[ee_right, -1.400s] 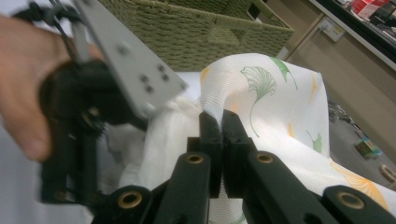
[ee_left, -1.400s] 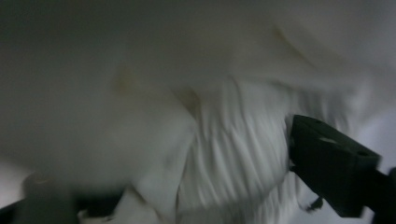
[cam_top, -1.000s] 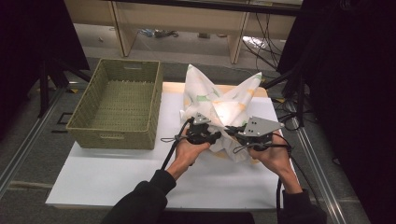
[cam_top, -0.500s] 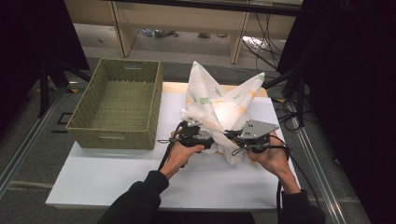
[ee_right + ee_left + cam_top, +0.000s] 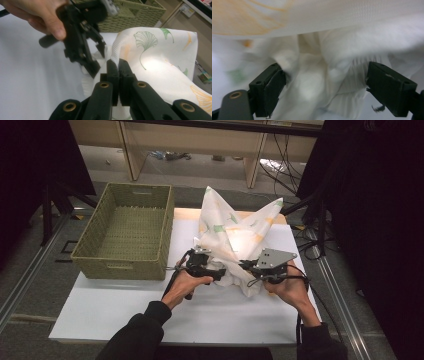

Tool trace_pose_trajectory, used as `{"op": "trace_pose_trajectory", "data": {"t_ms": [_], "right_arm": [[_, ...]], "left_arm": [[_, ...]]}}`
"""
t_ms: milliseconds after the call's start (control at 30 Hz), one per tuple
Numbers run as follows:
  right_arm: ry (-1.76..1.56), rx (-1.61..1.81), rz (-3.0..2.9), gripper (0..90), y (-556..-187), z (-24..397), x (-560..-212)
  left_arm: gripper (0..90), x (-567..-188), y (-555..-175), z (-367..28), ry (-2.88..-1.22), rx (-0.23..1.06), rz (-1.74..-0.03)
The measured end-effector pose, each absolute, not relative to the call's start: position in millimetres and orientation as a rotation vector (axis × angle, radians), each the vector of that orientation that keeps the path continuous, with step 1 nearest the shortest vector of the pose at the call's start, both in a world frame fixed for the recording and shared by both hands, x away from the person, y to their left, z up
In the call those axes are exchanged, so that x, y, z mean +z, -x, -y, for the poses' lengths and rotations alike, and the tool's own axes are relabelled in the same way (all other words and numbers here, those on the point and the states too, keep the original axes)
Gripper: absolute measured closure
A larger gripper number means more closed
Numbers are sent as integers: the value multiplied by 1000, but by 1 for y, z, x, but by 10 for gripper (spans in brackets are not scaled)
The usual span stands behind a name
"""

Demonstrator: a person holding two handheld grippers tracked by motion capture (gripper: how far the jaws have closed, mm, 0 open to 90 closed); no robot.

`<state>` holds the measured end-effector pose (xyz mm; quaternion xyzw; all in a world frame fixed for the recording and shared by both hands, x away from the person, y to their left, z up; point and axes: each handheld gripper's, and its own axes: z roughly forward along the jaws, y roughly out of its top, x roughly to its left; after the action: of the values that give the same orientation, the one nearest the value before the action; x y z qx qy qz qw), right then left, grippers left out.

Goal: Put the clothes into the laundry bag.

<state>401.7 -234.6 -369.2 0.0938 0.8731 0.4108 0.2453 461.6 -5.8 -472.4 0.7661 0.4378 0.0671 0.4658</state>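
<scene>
step: regrip cloth point(image 5: 235, 237) beside basket point(image 5: 125, 232) | right gripper point(image 5: 118, 65) clamps hem | left gripper point(image 5: 324, 82) jaws just opened, folds between, probably loose | next: close on fresh fold

free: bare table point(image 5: 125, 315) front-left | blocked: basket point(image 5: 125, 232) left, cloth point(image 5: 235, 237) centre

**Bright table, dark surroundings**

We see the white table point(image 5: 125, 315) lit brightly from above while the room's edges fall into black. A warm glare spot sits on the cloth point(image 5: 240, 237). In the left gripper view the cloth is soft and out of focus; in the right gripper view the far gripper point(image 5: 85, 37) is blurred.
</scene>
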Motion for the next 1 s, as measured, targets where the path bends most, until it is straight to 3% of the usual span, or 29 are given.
{"op": "trace_pose_trajectory", "data": {"t_ms": [133, 233, 400, 567, 633, 867, 1000], "right_arm": [[-246, 1115, -2385, 900, -402, 234, -370], [-257, 1132, -2381, 900, -402, 235, -369], [-253, 1129, -2382, 900, -402, 233, -369], [-246, 1131, -2388, 900, -402, 234, -369], [-248, 1133, -2386, 900, -402, 235, -368], [-227, 1160, -2372, 900, -395, 235, -357], [-231, 1147, -2367, 900, -396, 242, -355]], "left_arm": [[81, -475, -458, 14, -1936, 216, -990], [156, -473, -455, 16, -1948, 210, -957], [183, -476, -451, 31, -2049, 262, -894], [603, -474, -455, 35, -2010, 281, -863], [670, -470, -455, 34, -1963, 264, -878], [722, -428, -458, 37, -1746, 273, -886], [718, -439, -471, 37, -1771, 280, -924]]}}
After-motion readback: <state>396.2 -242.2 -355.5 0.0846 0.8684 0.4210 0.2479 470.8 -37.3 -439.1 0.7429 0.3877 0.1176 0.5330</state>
